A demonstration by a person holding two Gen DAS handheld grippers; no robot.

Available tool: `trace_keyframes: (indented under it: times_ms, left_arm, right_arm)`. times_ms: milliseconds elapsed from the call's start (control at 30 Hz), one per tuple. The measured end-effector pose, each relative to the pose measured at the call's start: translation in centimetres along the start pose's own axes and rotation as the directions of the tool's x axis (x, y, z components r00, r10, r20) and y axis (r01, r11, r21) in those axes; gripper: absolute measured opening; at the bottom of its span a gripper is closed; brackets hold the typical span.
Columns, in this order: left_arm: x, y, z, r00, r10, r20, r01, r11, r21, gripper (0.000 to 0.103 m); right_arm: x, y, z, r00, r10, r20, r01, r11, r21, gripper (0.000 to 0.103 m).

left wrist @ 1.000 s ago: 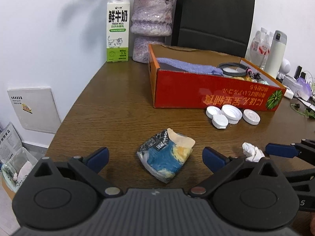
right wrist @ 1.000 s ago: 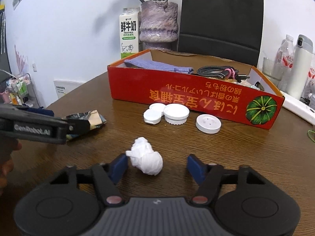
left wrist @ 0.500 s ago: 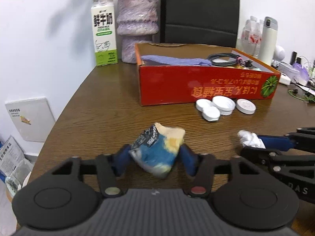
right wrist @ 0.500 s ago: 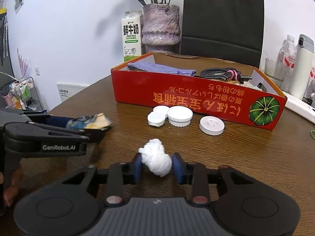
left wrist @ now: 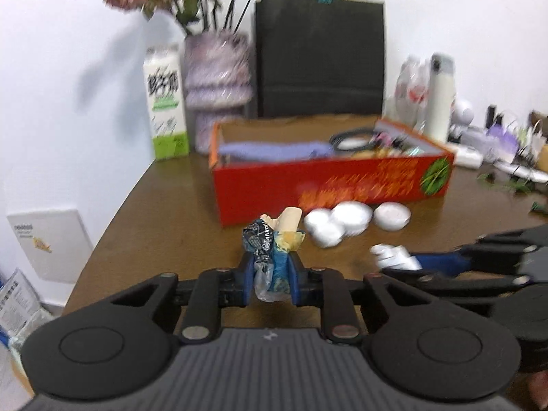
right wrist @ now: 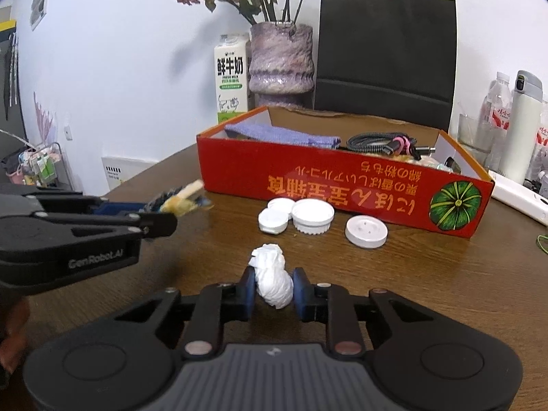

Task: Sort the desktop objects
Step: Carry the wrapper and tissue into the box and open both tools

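Left claw (left wrist: 271,282) pinches a seemingly blue wrapper (left wrist: 272,243); right claw (right wrist: 273,289) pinches tissue (right wrist: 273,279).

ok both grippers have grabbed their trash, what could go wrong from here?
1. The left gripper pinches only the lower part of the crumpled wrapper; most of it sticks out above the pads, so it may slip out in transit.
2. The right gripper squeezes a soft paper wad that could compress and work loose.
3. The white caps lie just ahead, before the red box; a low pass could scatter them.
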State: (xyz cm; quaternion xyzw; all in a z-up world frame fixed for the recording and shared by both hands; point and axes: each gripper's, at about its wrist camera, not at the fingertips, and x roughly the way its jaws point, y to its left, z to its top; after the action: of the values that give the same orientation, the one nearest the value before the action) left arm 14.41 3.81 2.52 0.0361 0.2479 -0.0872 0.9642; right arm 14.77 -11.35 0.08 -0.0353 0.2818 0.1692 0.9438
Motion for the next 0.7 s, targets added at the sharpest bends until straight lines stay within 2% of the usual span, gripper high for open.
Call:
trace_keyframes:
  times_ms: [200, 300, 400, 533, 700]
  left_arm:
    - [-0.6, -2.3, 3.4, 0.995, -0.032, 0.092, 0.032, 0.999, 0.000, 0.021]
    - [0.5, -2.9, 6.1, 0.991, -0.033, 0.127, 0.039, 0.998, -0.045, 0.021]
    - [2.2, -3.3, 8.3, 0.989, -0.040, 0.141, 0.056, 0.992, -0.111, 0.021]
    - [5.3, -3.2, 9.4, 0.991, -0.046, 0.129, 0.072, 0.975, -0.209, 0.021]
    - [8.8, -2.8, 10.5, 0.995, -0.031, 0.098, 0.054, 0.970, -0.238, 0.021]
  right_arm:
    - [-2.4, -2.7, 3.3, 0.989, -0.034, 0.143, 0.027, 0.998, 0.051, 0.021]
    - [-2.6, -4.8, 5.3, 0.979, -0.066, 0.193, 0.049, 0.994, 0.094, 0.021]
    - [-1.9, -6.9, 6.8, 0.973, -0.094, 0.211, 0.066, 0.989, 0.134, 0.021]
    - [0.0, -10.0, 8.4, 0.968, -0.131, 0.213, 0.095, 0.980, 0.174, 0.021]
    - [3.1, -13.2, 10.0, 0.963, -0.174, 0.204, 0.133, 0.971, 0.199, 0.021]
